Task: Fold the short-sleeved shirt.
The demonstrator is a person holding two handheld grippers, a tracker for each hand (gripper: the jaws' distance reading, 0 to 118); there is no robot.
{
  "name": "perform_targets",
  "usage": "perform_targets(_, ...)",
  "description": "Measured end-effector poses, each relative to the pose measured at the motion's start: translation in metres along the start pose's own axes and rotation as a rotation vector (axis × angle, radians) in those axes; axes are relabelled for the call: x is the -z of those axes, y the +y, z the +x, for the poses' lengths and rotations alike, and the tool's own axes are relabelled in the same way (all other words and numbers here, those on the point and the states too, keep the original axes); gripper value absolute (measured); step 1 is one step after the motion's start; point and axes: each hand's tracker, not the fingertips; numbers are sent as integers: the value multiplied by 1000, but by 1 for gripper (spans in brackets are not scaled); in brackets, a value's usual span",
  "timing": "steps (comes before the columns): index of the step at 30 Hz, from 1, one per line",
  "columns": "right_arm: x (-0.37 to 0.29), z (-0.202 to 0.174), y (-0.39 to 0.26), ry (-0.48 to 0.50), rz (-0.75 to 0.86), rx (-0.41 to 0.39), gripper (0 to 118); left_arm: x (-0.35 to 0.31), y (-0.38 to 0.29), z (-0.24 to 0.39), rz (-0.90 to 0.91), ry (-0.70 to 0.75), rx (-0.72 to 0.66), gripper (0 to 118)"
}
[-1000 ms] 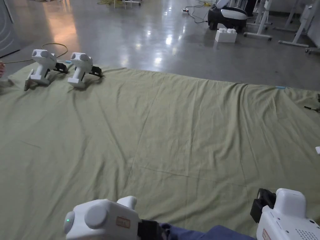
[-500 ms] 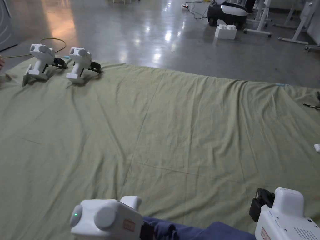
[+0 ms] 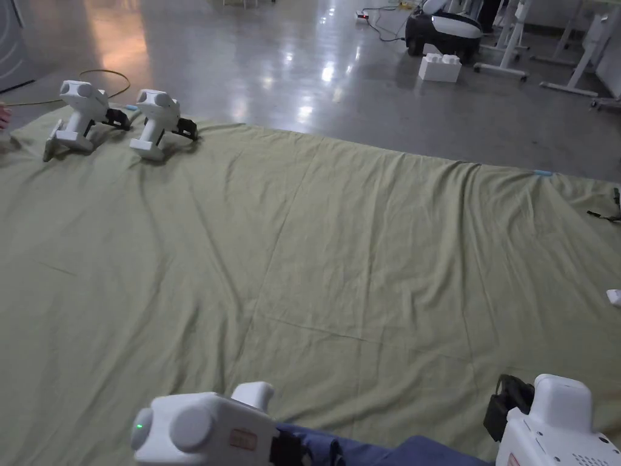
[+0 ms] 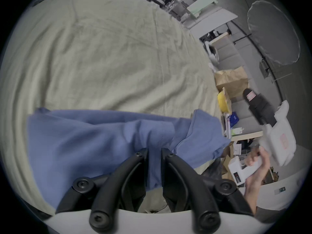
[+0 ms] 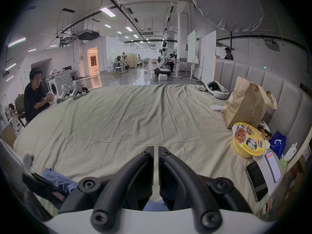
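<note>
Shirts: 1 blue short-sleeved shirt [image 4: 104, 136], bunched at the near edge of the green sheet [image 3: 339, 243], close to the person.
Held grippers: 2.
Left gripper [image 4: 154, 155]: jaws narrow, a fold of the shirt running up between them; whether both press on it I cannot tell.
Right gripper [image 5: 156, 149]: jaws nearly together, a thin slit between them with bare sheet behind; a bit of blue cloth shows low between its arms.
Spare grippers [image 3: 118, 121]: 2, standing side by side at the sheet's far left corner.
Containers: 1 brown paper bag [image 5: 244, 102], contents hidden; 1 yellow noodle bowl [image 5: 247, 140], lid on, just in front of the bag.
Phones [image 5: 256, 180]: 2, near the bowl.
People: 1 seated person [image 5: 34, 95] beside the spare grippers.
</note>
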Motion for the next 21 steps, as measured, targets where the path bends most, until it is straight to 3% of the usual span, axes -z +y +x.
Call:
perform_targets(2,1,0,1,3,0,-2,7,-31,7,-17,54,-35,-7,29)
perform_targets(4,2,-1,2,7,1,-2,7,-57,11,-36,80,-41,-26,61)
perform_targets(5,2,-2,3,9,0,-1,7,-67,12,-46,85,-42,-29,66)
perform_targets(11,7,-9,4,27,-9,14,7,-104,14,-104,167,-1,-106,75)
perform_targets(21,6,-17,5,37,-17,8,7,-58,-12,-168,47,-265,-235,78)
